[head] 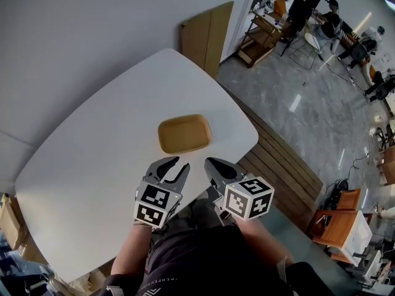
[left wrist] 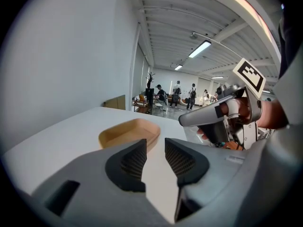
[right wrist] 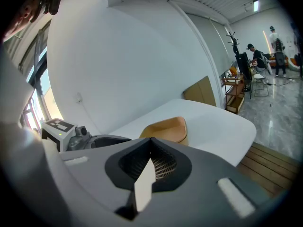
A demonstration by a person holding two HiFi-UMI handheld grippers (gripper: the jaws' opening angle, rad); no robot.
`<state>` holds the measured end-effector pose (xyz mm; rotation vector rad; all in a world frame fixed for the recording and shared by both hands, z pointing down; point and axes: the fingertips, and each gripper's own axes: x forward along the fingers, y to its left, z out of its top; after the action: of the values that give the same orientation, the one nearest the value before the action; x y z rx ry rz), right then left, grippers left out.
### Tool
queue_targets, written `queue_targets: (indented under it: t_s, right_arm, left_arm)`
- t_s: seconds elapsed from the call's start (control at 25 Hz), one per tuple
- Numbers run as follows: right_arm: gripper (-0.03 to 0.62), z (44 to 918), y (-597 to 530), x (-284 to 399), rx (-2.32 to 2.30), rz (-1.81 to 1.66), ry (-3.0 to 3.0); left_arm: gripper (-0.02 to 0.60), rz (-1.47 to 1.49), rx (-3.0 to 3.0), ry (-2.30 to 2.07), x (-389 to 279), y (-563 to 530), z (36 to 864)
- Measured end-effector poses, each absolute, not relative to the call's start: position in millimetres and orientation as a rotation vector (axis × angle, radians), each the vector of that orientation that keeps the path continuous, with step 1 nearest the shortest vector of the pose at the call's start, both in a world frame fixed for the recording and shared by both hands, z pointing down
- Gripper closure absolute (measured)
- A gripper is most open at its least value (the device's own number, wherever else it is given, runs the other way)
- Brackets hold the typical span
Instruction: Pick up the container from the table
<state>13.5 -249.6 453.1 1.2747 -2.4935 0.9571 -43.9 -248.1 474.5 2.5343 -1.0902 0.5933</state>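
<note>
A big open workroom with a grey polished floor [head: 308,103] stretches off to the right, where a few people [head: 333,17] stand among desks and a shelf [head: 262,36] at the far end. A plain white wall [head: 74,42] closes the left side. Up against it stands a broad white table [head: 92,159] with rounded corners, taking up most of what lies in front of the person with the grippers. A strip of wooden decking [head: 284,165] runs along the table's right edge, and a brown board [head: 207,36] leans on the wall just past the table's far corner. The container [head: 184,134], a shallow tan tray with rounded corners, sits flat and open side up on the table, towards the near right edge. Both grippers hover above the table's near edge, side by side and pointing at the container, close to it but touching neither it nor each other. The left gripper [head: 179,163] is released: its dark ribbed pads [left wrist: 130,162] stand apart with only bare tabletop showing in the gap, and the container lies just beyond them. The right gripper [head: 208,162] is clenched, its tips pressed together on nothing, with the container ahead of it and a little to its left. Each gripper carries a cube [head: 249,197] of black-and-white square markers at its back end, over the person's hands.
</note>
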Motion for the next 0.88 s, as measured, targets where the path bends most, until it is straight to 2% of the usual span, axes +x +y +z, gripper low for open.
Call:
queue_targets:
  t_s: [0.64, 0.88]
  right_arm:
    - [0.592, 457, -309, 8, 1.096, 1.007, -2.528]
    - [0.592, 461, -323, 14, 1.072, 1.035, -2.521]
  left_arm:
    - [0.423, 0.899, 2.495, -0.994, -37, -286, 499]
    - [0.39, 1.183, 2.521, -0.849, -32, -286, 517]
